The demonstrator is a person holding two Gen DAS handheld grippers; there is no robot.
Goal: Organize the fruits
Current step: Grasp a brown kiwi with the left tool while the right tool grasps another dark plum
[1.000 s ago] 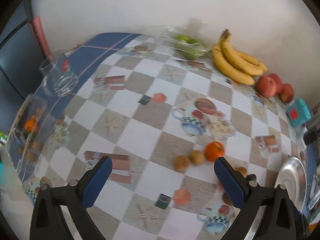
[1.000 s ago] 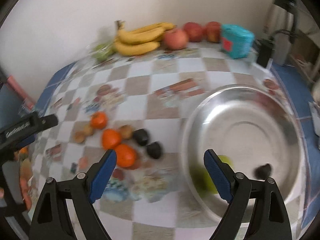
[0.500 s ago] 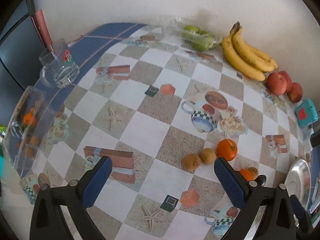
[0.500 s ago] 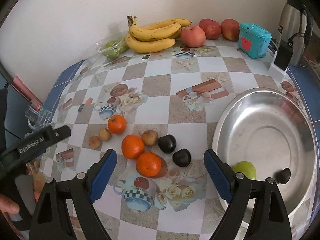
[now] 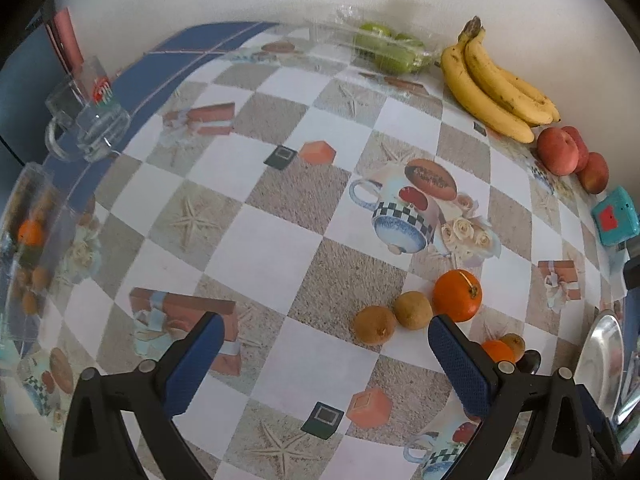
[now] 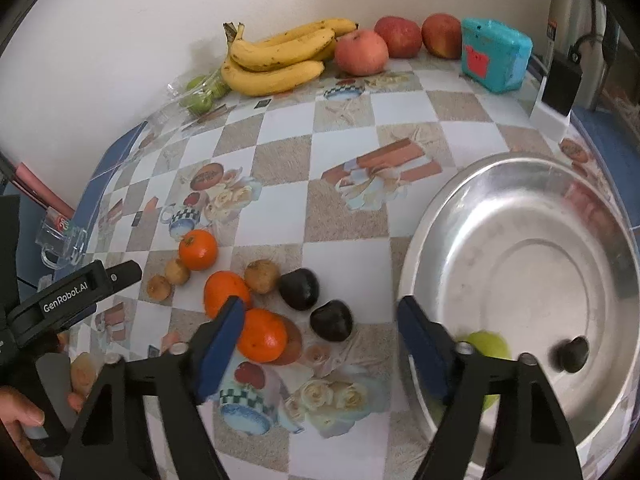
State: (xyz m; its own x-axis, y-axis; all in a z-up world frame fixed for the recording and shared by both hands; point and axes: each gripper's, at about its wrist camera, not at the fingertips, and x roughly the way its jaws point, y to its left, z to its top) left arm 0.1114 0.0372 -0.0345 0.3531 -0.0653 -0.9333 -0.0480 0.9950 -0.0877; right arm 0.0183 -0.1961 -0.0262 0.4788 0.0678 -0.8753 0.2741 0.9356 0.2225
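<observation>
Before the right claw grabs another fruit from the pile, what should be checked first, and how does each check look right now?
1. Right claw empty: ok, its jaws are closing with nothing between them.
2. Fruit within reach: ok, a dark fruit lies just ahead.
3. Bowl has room: ok, only a green fruit and a small dark one inside.
4. Left claw out of the way: ok, it is open over bare cloth.
5. Neighbouring orange safe from a nudge: cannot tell.
</observation>
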